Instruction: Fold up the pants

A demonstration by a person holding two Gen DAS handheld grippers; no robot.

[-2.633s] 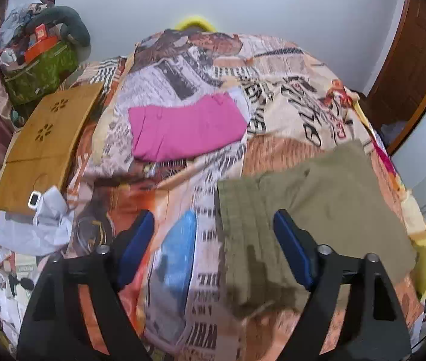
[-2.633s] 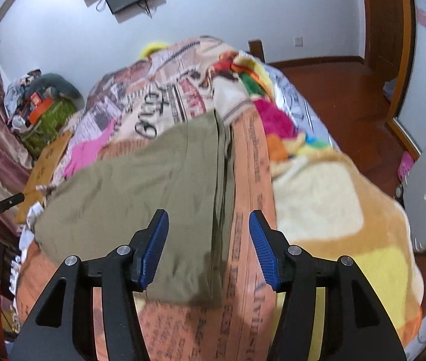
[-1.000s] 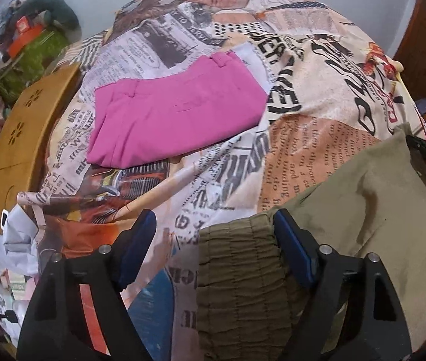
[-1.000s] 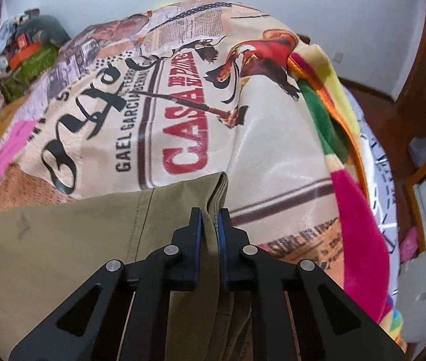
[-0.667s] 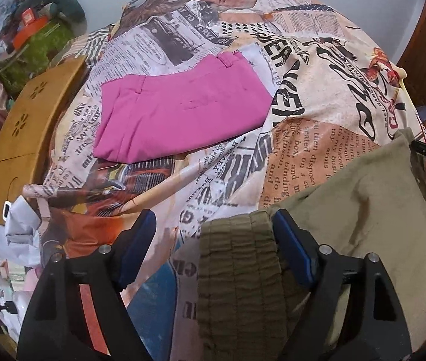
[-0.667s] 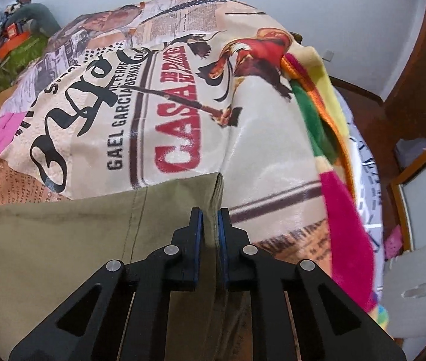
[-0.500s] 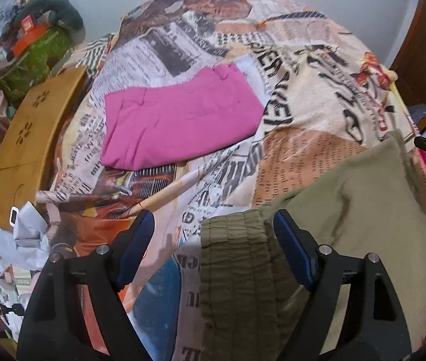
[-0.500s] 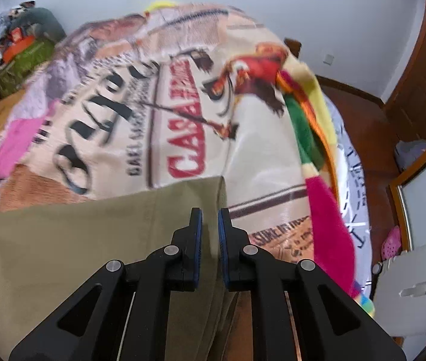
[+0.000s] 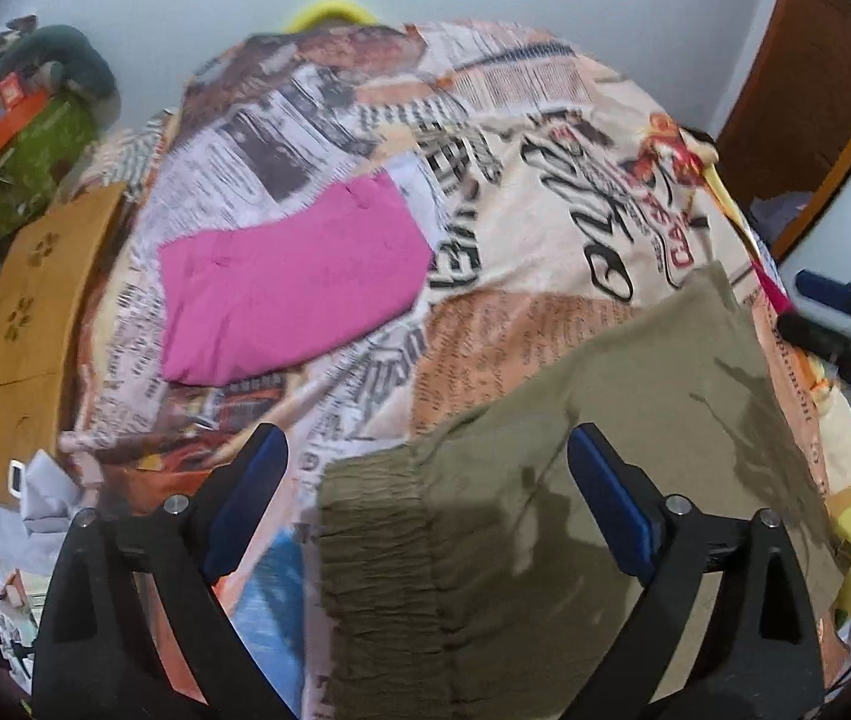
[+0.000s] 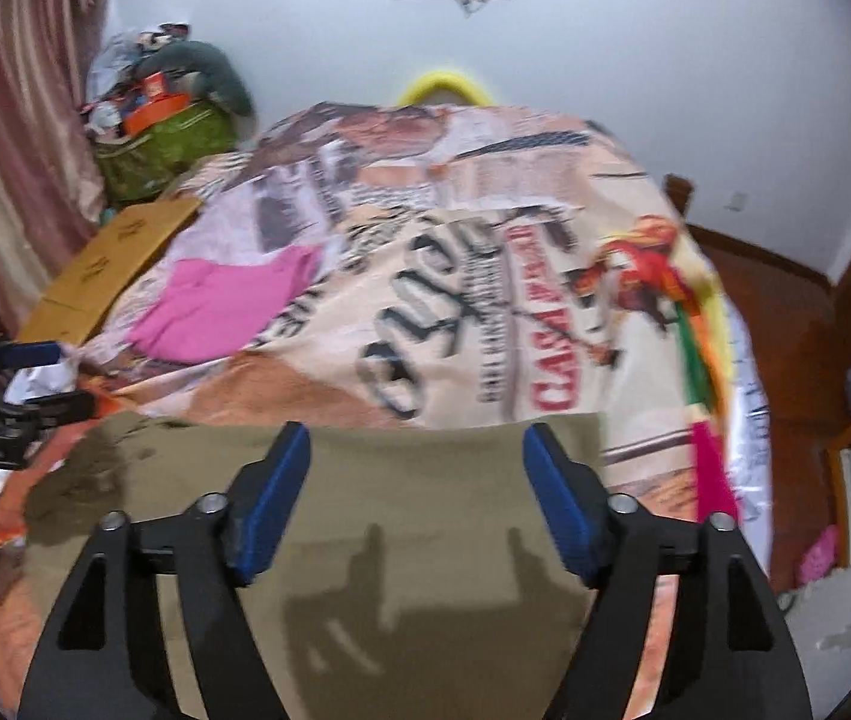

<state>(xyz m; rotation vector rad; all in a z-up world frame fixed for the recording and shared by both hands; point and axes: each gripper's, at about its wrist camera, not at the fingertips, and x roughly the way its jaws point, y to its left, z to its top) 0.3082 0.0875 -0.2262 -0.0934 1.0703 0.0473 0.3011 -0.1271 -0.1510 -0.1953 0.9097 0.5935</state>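
- olive pants [image 9: 575, 480] lie flat on the bed's printed bedspread [image 9: 545, 192], near its foot; the lower part is cut off by the frame edge in both views, and the fold layers are hard to make out through motion blur.
- gathered elastic waistband [image 9: 377, 552] sits at the left end in the left wrist view, partly hidden behind the gripper frame.
- left hand-held gripper [image 9: 425, 498] hovers over the waistband end, jaws spread wide and opening, clear of the cloth.
- right hand-held gripper [image 10: 416, 498] hovers over the far edge of the pants [image 10: 365, 540]; jaws are opening, nothing pinched, only their shadow falls on the cloth.
- a second ago the right jaws were clamped on that edge corner; now released, and the view has pulled back from the bed.
- the left view has also risen a little; pants lie as before.
- folded pink garment [image 9: 287, 288] lies further up the bed, well apart.
- a tan board [image 9: 29, 312] lies beside the bed's left side.
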